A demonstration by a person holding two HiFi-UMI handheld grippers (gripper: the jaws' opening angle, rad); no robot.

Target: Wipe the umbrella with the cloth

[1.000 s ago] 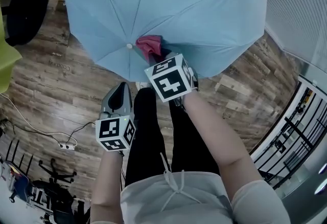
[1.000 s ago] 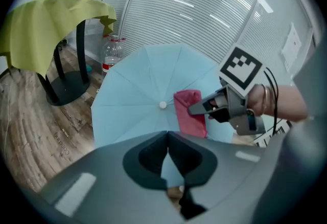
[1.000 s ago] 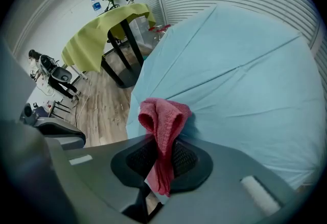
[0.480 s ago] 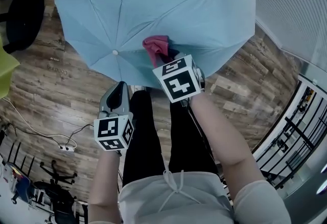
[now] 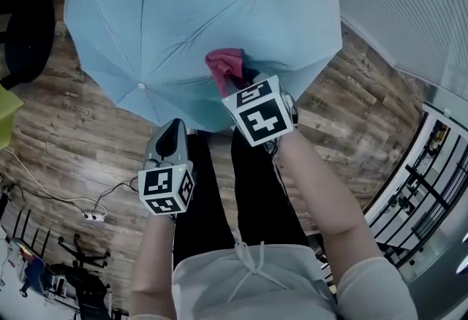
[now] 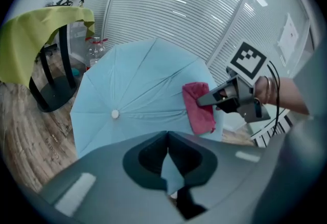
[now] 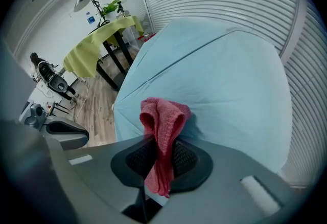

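Umbrella [image 5: 205, 12] is open, canopy turned up toward the head camera, just in front of the person's legs over the wood floor [image 5: 73, 128]. Its white top cap [image 5: 141, 85] sits left of centre, so the near-right panels are presented for wiping.

Right gripper [image 7: 162, 154]: jaws clamped on the cloth [image 7: 162, 120]. The red cloth is folded over and sticks out past the tips, with a tail hanging down between the pads. The bunched end is laid on the canopy on a panel near the rim, right of the cap. It is probably held this way so that fabric, not jaw, meets the canopy.

Left gripper [image 6: 167, 141]: jaws closed at the near rim, with a wedge of blue fabric seen between them. It is read as a pinch on the canopy edge. Likely purpose: the umbrella is kept from rolling or sliding under the wiping pressure.

Step judged as mid-wipe on one panel. How much of the canopy is already done can't be told.

Risk: thin fabric and ribs give under load, so light strokes along the panel are called for.
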